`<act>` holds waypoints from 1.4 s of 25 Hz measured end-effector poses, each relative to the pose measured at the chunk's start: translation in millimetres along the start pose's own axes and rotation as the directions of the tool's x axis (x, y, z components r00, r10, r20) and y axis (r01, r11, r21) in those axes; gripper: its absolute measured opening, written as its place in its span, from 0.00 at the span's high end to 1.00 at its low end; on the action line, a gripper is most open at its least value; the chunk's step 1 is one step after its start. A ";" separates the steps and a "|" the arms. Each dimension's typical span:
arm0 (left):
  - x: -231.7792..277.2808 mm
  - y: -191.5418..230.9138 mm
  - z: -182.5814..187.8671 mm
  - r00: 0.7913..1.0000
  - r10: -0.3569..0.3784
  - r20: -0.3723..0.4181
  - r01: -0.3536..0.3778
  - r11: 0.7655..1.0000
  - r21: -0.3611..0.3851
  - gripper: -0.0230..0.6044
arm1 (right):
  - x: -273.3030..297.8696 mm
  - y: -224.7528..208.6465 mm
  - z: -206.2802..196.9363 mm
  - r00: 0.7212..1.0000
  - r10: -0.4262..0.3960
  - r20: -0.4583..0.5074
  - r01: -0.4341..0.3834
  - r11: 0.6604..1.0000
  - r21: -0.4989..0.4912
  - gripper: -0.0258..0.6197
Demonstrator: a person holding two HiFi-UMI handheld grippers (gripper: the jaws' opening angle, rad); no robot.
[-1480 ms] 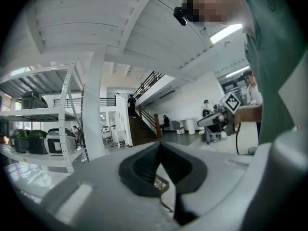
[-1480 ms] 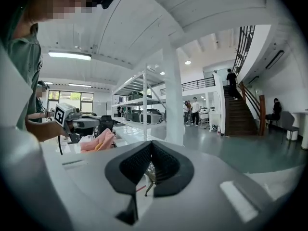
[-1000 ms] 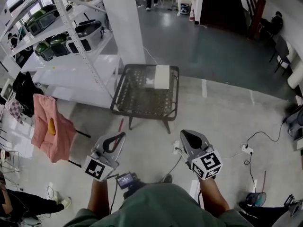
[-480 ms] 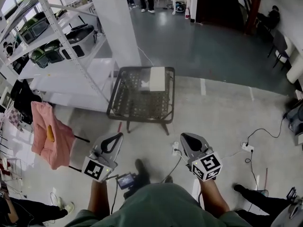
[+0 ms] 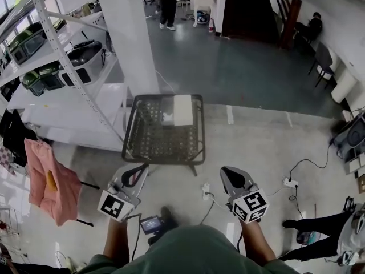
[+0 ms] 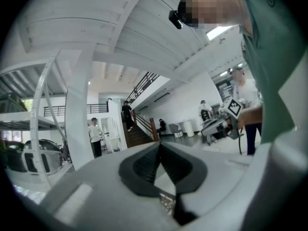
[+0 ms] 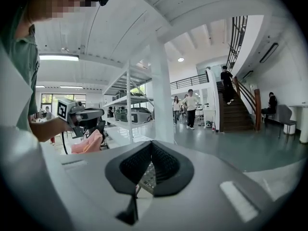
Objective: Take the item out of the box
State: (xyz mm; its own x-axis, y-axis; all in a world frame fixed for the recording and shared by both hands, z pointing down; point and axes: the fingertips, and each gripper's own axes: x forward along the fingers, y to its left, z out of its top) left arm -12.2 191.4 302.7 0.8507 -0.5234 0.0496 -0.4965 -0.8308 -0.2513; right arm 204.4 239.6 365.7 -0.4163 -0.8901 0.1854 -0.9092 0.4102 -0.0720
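A white box lies at the far edge of a low black mesh table standing on the floor ahead of me. What is inside the box cannot be seen. My left gripper is held at waist height short of the table's near left corner, shut with nothing in it; its dark pads meet. My right gripper hangs to the right of the table, level with the left one, also shut and empty. Neither gripper touches the table or the box.
White metal shelving with dark appliances stands at the left, beside a white pillar. A pink cloth hangs at the lower left. A power strip and cables lie on the floor. A person's legs show at the lower right.
The table and box have come closer and sit more centred below me. Both grippers keep their place and stay shut. A person's legs have entered at the lower right.
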 end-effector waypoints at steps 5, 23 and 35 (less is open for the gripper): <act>-2.6 66.3 -18.4 1.000 -0.027 0.015 0.027 1.000 -0.002 0.96 | 57.6 15.6 22.3 1.000 -0.031 -0.002 0.031 1.000 -0.005 0.95; -50.5 226.2 -72.0 0.997 -0.033 0.067 0.038 0.996 -0.086 0.96 | 207.8 82.6 52.1 0.996 -0.069 -0.057 0.066 0.996 -0.051 0.95; -60.6 255.5 -98.4 0.999 0.040 0.032 -0.035 0.991 -0.127 0.96 | 267.8 86.2 63.5 0.997 0.019 -0.068 -0.025 0.997 -0.075 0.95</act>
State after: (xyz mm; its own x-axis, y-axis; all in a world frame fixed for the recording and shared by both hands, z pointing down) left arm -207.7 -7.8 330.6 0.8355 -0.5495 0.0088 -0.5440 -0.8292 -0.1282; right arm 13.9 24.0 346.9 -0.4321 -0.8665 0.2501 -0.8952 0.4456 -0.0029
